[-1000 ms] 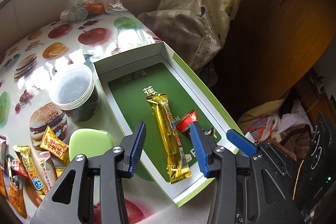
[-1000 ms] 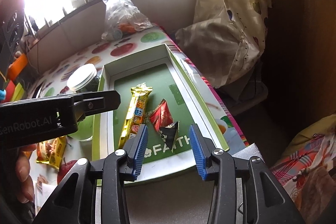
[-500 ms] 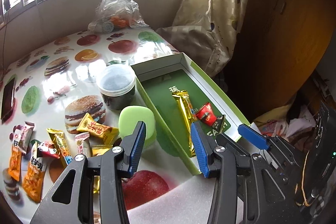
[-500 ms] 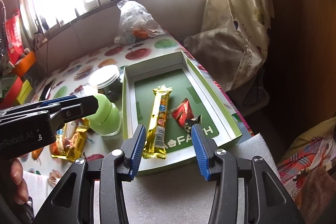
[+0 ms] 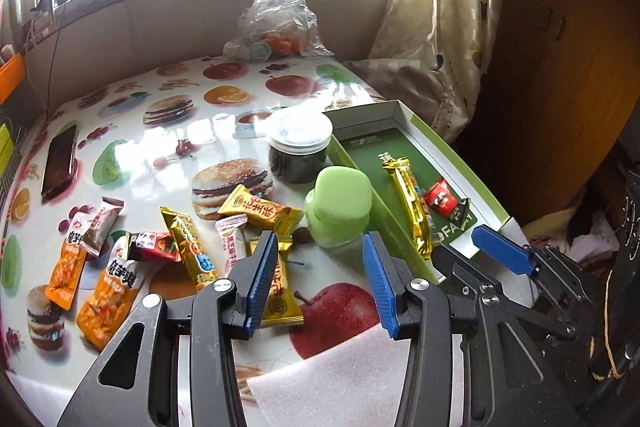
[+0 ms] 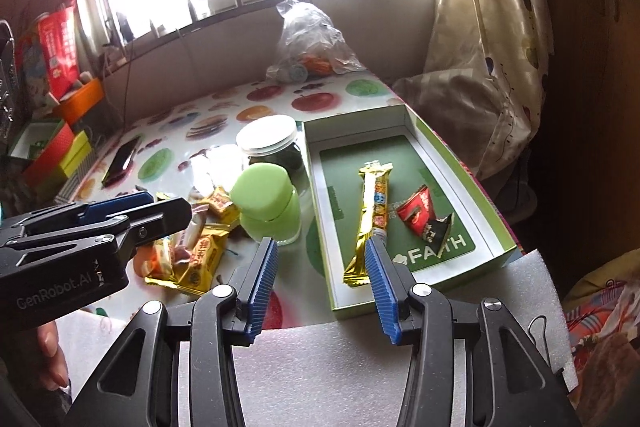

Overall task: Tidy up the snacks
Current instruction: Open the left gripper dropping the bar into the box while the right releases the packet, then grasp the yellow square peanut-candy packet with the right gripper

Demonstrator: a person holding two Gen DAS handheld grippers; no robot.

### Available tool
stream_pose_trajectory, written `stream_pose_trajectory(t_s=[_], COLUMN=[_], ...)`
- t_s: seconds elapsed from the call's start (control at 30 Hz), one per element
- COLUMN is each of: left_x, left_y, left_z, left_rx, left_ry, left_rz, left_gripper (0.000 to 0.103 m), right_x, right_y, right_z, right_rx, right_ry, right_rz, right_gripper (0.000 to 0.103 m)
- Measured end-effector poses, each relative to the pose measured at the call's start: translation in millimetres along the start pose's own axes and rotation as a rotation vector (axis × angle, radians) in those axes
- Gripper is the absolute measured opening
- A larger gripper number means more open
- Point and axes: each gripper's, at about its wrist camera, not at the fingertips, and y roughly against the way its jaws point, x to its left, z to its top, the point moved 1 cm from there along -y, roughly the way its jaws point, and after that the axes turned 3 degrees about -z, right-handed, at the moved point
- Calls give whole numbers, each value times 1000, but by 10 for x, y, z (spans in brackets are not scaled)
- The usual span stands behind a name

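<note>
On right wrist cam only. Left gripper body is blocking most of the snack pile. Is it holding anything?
Observer: No. The left wrist view shows the left gripper open with nothing between its fingers. A gold packet lies on the table beneath it.
Operator: What's in the pile further left?
Observer: An orange packet and a larger orange packet lie at the pile's left edge.
Operator: Anything else there?
Observer: A red packet lies flat, with a brown-and-white packet next to it.
</note>
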Motion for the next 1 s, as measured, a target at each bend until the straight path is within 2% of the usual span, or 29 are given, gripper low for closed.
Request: stream_pose_trajectory(t_s=[0.27,0.5,0.8,1.0], left_x=[380,869,1393,1557], left_y=[90,156,138,162], left_z=[-204,-428,-672,-709], left_rx=[-5,10,45,39], left_ry=[56,134,235,264], left_rz=[21,85,135,133], left_gripper=[46,46,46,46], right_x=[354,644,901,1051], right_y=[-59,-234,-498,-711], right_z=[-52,-101,-160,-149], right_rx=[17,59,126,163], right_ry=[67,107,151,180], right_rz=[62,121,131,122], right_gripper=[45,45,45,45])
